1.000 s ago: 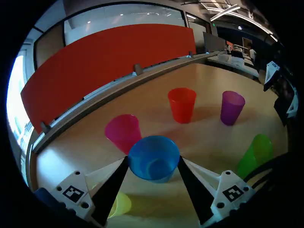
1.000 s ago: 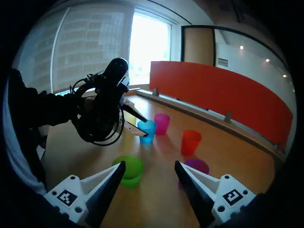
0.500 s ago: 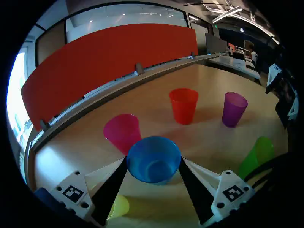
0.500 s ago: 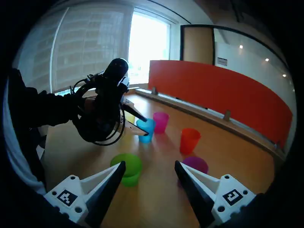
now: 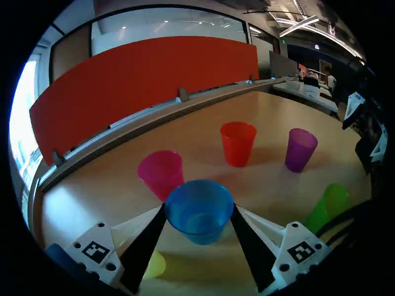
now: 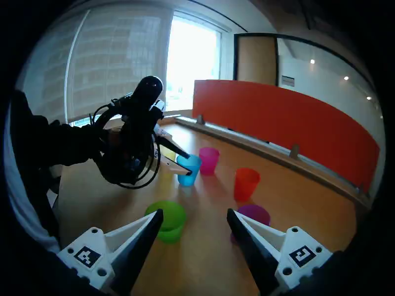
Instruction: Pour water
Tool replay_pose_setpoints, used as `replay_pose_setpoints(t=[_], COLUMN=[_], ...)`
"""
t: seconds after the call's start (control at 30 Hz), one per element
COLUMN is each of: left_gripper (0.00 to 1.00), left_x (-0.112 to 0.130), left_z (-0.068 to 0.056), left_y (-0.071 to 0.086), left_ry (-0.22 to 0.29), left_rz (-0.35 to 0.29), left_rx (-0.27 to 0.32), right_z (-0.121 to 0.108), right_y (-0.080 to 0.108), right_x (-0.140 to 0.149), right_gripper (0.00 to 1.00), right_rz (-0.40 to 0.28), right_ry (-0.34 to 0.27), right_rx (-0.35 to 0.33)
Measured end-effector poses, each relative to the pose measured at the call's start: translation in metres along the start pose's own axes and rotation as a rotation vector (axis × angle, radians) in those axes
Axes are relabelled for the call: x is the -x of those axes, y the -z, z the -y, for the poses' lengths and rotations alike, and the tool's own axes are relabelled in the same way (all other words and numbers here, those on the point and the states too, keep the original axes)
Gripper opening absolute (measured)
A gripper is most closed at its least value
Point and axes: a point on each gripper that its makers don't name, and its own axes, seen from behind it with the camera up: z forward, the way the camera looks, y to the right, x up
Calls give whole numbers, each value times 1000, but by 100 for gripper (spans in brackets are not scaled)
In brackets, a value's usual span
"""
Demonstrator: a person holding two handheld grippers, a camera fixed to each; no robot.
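A yellow cup (image 5: 155, 264) lies largely hidden behind a finger of the left gripper (image 5: 197, 206), and a dark cable (image 5: 345, 213) cuts across the green cup (image 5: 330, 206) at its base. In the right gripper view, a finger of the right gripper (image 6: 194, 212) covers part of the purple cup (image 6: 254, 212). Whether the blue cup (image 5: 199, 213) holds water cannot be told. Figures at distant desks (image 5: 311, 81) are too small to make out.

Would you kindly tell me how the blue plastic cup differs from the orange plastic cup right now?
The blue plastic cup is clamped between the fingers of the left claw; the orange plastic cup stands free on the wooden table. The blue cup is beside the pink plastic cup; the orange cup stands farther off, nearer the purple plastic cup. Both are tapered, open-topped, translucent cups.
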Motion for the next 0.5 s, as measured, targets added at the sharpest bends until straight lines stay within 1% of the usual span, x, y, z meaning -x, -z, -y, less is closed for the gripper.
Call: replay_pose_setpoints(t=[0.1, 0.27, 0.5], left_gripper=[89, 89, 89], left_x=[-3, -12, -20], left_z=[-1, -2, -1], left_y=[3, 9, 22], left_ry=[0, 14, 24], left_rz=[-13, -48, -85], left_rx=[1, 3, 3], right_z=[1, 2, 4], right_y=[0, 0, 1], right_x=[-1, -3, -6], right_gripper=[100, 100, 100], right_rz=[-1, -3, -3], right_ry=[0, 3, 10], right_rx=[0, -1, -3])
